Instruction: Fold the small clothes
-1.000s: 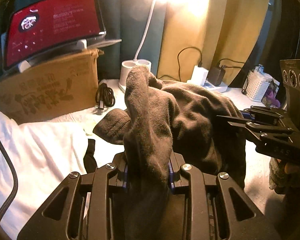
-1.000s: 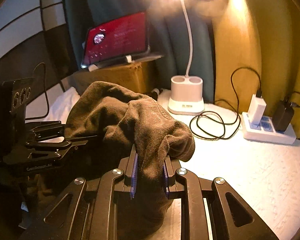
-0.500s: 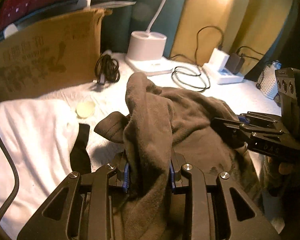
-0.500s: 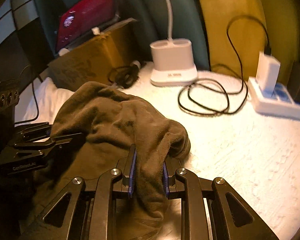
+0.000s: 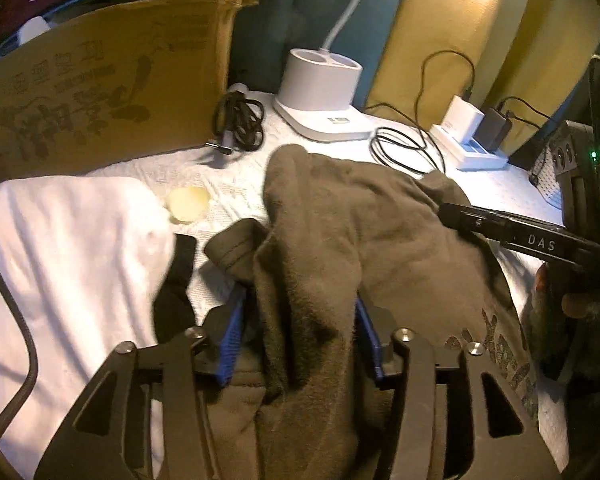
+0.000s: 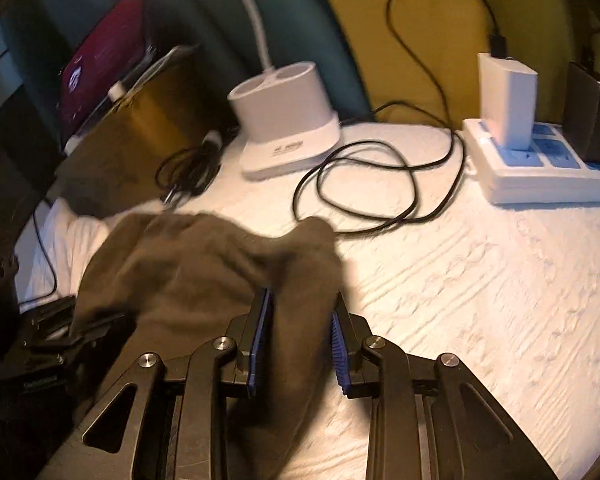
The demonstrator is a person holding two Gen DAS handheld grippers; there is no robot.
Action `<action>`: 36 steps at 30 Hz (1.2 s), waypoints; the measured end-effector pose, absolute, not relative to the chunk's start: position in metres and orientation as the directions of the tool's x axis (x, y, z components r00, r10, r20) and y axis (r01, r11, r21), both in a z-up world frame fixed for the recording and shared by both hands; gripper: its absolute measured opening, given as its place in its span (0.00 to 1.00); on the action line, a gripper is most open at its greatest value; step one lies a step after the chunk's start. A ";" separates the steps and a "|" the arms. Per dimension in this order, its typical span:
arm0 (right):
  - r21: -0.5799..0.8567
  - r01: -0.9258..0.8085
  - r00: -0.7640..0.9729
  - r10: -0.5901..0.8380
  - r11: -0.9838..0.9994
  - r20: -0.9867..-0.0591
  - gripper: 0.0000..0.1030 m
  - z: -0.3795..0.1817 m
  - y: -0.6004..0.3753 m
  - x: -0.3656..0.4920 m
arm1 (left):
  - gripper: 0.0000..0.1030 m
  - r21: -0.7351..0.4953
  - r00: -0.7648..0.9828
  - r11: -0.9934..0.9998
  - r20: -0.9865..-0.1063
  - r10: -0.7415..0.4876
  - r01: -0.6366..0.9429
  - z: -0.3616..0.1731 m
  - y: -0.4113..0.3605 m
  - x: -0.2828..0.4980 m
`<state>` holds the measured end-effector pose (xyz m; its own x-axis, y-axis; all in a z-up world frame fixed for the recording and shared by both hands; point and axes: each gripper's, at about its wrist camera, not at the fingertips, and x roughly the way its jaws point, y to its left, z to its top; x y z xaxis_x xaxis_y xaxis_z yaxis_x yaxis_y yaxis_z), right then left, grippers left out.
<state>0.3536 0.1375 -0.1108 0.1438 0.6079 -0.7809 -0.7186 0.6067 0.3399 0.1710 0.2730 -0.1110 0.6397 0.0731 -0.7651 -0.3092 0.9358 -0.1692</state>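
A dark brown garment (image 5: 340, 240) lies bunched on the white towel-covered table (image 5: 228, 184). My left gripper (image 5: 300, 336) has its jaws spread apart, with a fold of the garment lying loosely between the blue pads (image 5: 230, 340). My right gripper (image 6: 298, 332) also stands with its jaws apart, the garment's edge (image 6: 204, 264) draped between the pads (image 6: 338, 344). The right gripper shows in the left wrist view (image 5: 512, 232) at the garment's right side. The left gripper shows dimly in the right wrist view (image 6: 52, 328).
A white cloth (image 5: 68, 248) and a black strip (image 5: 176, 280) lie at the left. A cardboard box (image 5: 100, 80), a white lamp base (image 5: 320, 84), coiled black cables (image 6: 376, 184), a power strip with chargers (image 6: 540, 168) and a small pale disc (image 5: 188, 204) stand behind.
Both grippers lowered the garment onto the table and tilted down. Both jaws have spread wider, loosening their hold on the cloth.
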 end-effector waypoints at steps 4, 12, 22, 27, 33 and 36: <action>0.276 -0.714 0.202 0.567 0.643 -0.799 0.37 -0.108 0.133 0.354 | 0.58 -0.155 0.647 0.927 -0.754 0.112 -0.341 -0.104 0.277 0.164; 0.221 -0.717 0.250 0.540 0.661 -0.803 0.47 -0.092 0.120 0.343 | 0.59 -0.106 0.652 0.903 -0.727 0.215 -0.416 -0.091 0.285 0.142; 0.205 -0.731 0.262 0.546 0.650 -0.796 0.52 -0.073 0.107 0.310 | 0.59 -0.096 0.668 0.907 -0.708 0.227 -0.410 -0.073 0.265 0.113; 0.201 -0.739 0.263 0.550 0.643 -0.793 0.53 -0.066 0.100 0.291 | 0.59 -0.099 0.679 0.917 -0.703 0.211 -0.388 -0.069 0.249 0.099; 0.195 -0.746 0.266 0.553 0.637 -0.789 0.53 -0.057 0.089 0.271 | 0.59 -0.107 0.699 0.922 -0.686 0.202 -0.371 -0.063 0.231 0.085; 0.190 -0.754 0.265 0.556 0.629 -0.788 0.53 -0.054 0.083 0.261 | 0.59 -0.122 0.711 0.926 -0.678 0.184 -0.356 -0.060 0.224 0.078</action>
<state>0.2608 0.0830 -0.0538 0.2651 0.5556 -0.7880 -0.7541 0.6288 0.1896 0.0781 0.2238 -0.0597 0.7112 0.1844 -0.6783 -0.3562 0.9265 -0.1216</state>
